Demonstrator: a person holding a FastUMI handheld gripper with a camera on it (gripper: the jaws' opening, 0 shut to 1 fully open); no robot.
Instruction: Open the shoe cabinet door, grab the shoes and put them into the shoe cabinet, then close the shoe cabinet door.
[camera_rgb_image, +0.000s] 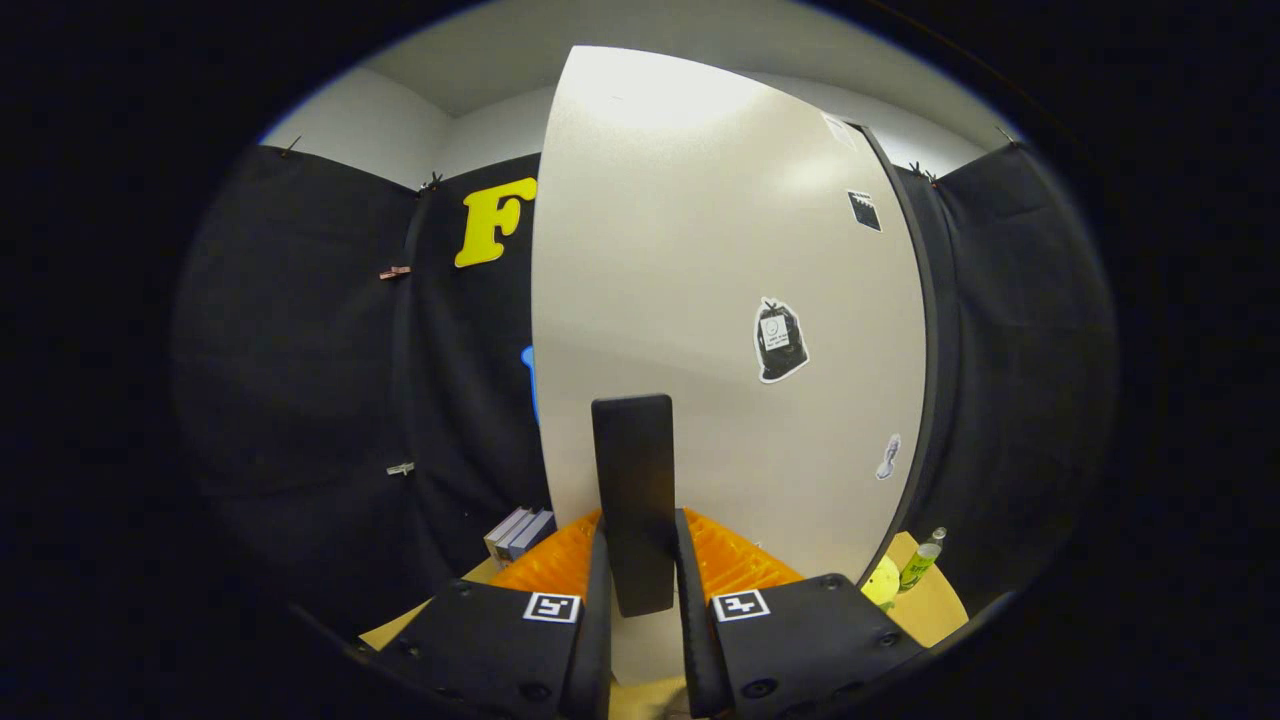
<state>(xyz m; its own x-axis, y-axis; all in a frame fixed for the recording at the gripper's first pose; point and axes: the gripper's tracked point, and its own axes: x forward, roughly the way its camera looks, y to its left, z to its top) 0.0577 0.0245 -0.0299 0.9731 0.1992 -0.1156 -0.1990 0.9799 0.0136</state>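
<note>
The shoe cabinet's white door (700, 250) stands close in front of me, with a few stickers on its face. A dark upright handle (632, 450) is fixed low on the door near its left edge. My gripper (641, 525) is shut on this handle, one finger pressing each side of its lower part. The door hides the cabinet's inside.
Past the door's left edge a small stack of books (520, 532) rests on the wooden tabletop (935, 610). Right of the door's dark right edge stand a green bottle (922, 560) and a yellow-green round thing (880, 582). Black cloth walls surround the booth.
</note>
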